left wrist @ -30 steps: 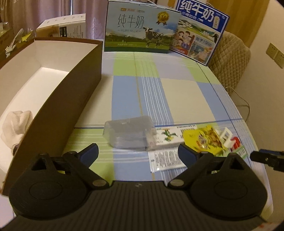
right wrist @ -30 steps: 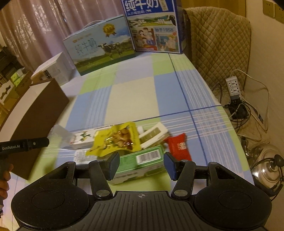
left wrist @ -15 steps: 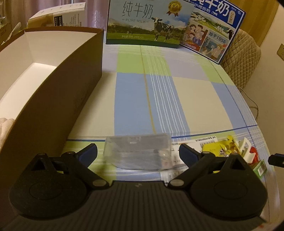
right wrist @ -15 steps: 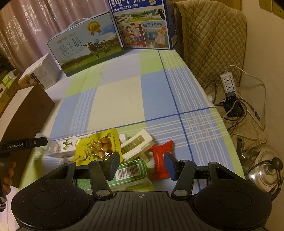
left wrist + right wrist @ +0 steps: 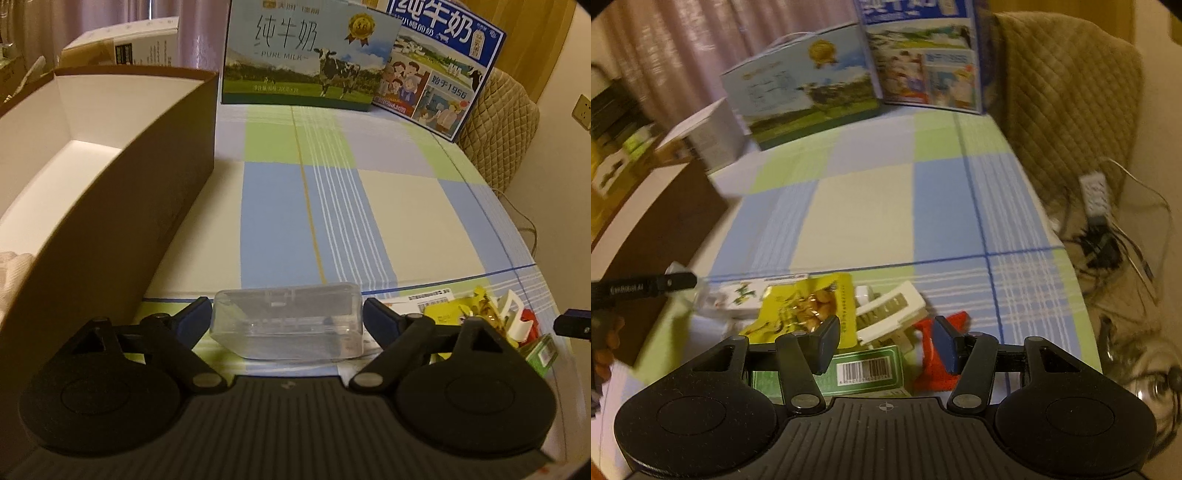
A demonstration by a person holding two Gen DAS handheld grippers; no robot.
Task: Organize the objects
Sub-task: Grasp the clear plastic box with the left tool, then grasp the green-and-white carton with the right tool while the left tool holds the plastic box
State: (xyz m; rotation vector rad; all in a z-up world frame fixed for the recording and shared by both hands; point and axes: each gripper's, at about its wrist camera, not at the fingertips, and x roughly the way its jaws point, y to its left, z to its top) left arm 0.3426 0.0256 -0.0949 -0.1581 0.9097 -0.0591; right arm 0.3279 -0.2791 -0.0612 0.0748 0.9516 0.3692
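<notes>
A clear plastic case lies on the checked tablecloth, between the open fingers of my left gripper; the pads stand just off its two ends. My right gripper is open and hovers over a pile: a green barcoded box, a yellow snack packet, a white clip and a red packet. The pile also shows in the left wrist view. A brown open box with a white inside stands to the left.
Two milk cartons stand at the table's far edge. A white cloth lies in the brown box. A quilted chair, a power strip with cables and a kettle are right of the table.
My left gripper has moved forward and down so the clear case now sits between its fingers. My right gripper has moved over the pile, now above the green box and red packet.
</notes>
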